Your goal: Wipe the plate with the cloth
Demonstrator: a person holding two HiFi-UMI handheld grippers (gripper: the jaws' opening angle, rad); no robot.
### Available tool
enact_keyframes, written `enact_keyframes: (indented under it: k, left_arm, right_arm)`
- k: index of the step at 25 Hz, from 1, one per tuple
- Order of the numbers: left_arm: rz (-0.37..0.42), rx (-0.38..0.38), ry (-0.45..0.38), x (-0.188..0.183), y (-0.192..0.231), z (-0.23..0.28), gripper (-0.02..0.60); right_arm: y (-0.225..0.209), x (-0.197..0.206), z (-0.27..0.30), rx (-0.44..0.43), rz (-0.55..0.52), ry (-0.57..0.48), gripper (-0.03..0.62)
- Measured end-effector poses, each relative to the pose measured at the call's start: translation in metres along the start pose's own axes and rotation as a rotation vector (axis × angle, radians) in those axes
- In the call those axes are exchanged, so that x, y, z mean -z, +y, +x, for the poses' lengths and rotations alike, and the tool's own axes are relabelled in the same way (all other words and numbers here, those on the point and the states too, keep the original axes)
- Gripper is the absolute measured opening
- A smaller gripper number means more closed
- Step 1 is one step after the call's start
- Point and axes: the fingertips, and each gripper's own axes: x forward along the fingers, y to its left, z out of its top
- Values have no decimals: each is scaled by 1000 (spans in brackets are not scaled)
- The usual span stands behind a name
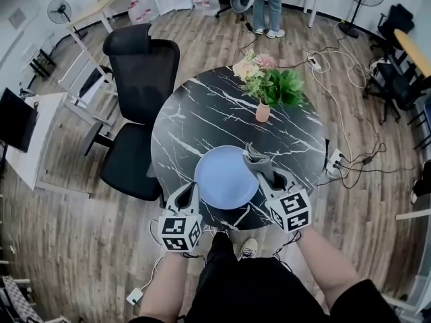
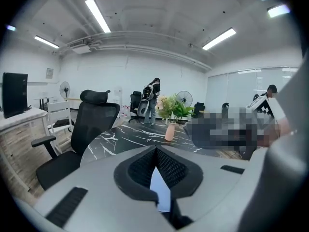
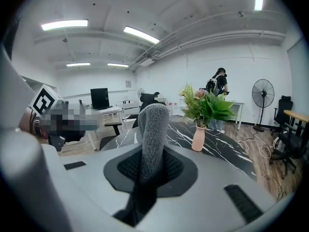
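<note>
While you held both tools close in front of you, your left gripper [image 1: 191, 194] had its jaws pressed together on the near-left rim of the pale blue round plate [image 1: 225, 179]. The left gripper view showed a thin sliver of that rim pinched between the ribbed black pads. Your right gripper [image 1: 268, 177] pinched the grey fuzzy cloth [image 1: 254, 156], whose rolled end stood up past the jaws at the plate's right edge. As far as I could judge, the cloth was not yet spread on the plate's face. The plate sat over the near part of the round black marble-patterned table [image 1: 202, 106]; whether it rested there or hung just above, I could not tell. I judged the step to be the setup for wiping, with the plate steadied and the cloth at hand. The next move called for a firm left pinch while you laid the cloth flat on the plate and swept it across. Farther off stood the pink vase of flowers [image 1: 262, 112], well apart from the plate, and beyond the table the black mesh office chair [image 1: 138, 66]
</note>
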Motion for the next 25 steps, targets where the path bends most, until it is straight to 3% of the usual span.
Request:
enact_keyframes:
  k: [8,15,25]
  left_arm:
    - [18,11,-40,0,-30,-54,18]
    - [28,43,-15,17,-50,-85,18]
    - [2,158,-6,34,-60,-88,18]
  right_arm:
    - [14,16,-37,-24,65,-22,58]
    - [34,35,-61,-36,94,-7,58]
    - [62,54,-80,16,130,3,58]
